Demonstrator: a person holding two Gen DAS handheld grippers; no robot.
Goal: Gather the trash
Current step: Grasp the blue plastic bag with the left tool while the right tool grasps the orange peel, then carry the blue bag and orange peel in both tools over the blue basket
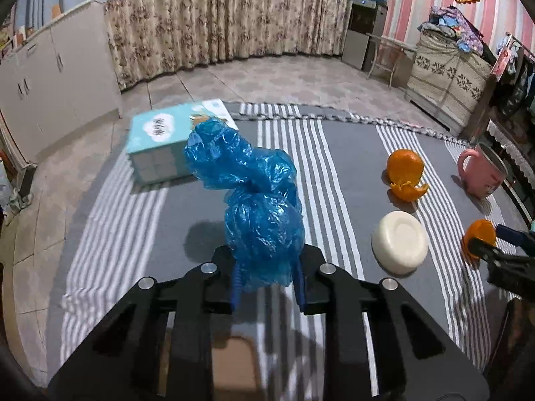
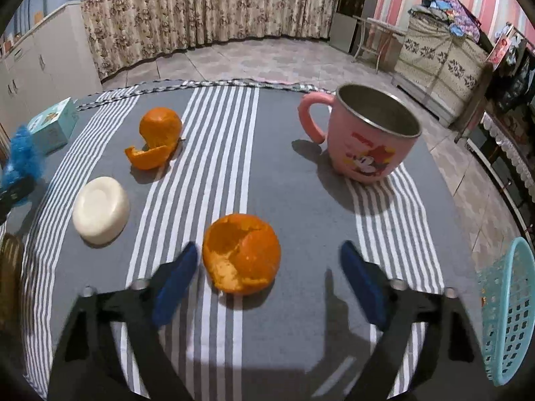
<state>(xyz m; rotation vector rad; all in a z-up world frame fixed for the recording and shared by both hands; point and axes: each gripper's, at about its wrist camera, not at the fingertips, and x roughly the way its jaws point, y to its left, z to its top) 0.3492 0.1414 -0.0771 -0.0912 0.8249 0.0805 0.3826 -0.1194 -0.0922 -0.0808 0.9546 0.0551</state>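
My left gripper point(image 1: 267, 277) is shut on a crumpled blue plastic bag point(image 1: 257, 200) and holds it above the striped tablecloth; the bag also shows at the left edge of the right wrist view point(image 2: 23, 153). My right gripper point(image 2: 267, 267) is open, its blue pads on either side of an orange peel point(image 2: 241, 254) that lies on the cloth, closer to the left pad. This peel and the right gripper point(image 1: 491, 239) show at the right edge of the left wrist view, the peel point(image 1: 479, 230) behind the fingers. A second orange peel point(image 2: 157, 137) point(image 1: 405, 173) lies further back.
A white soap bar point(image 2: 101, 215) point(image 1: 400, 241) lies left of the near peel. A pink mug point(image 2: 367, 133) point(image 1: 481, 173) stands at the right. A teal tissue box point(image 1: 160, 143) point(image 2: 53, 125) sits at the table's far left. A teal plastic basket point(image 2: 508, 314) is at the right edge.
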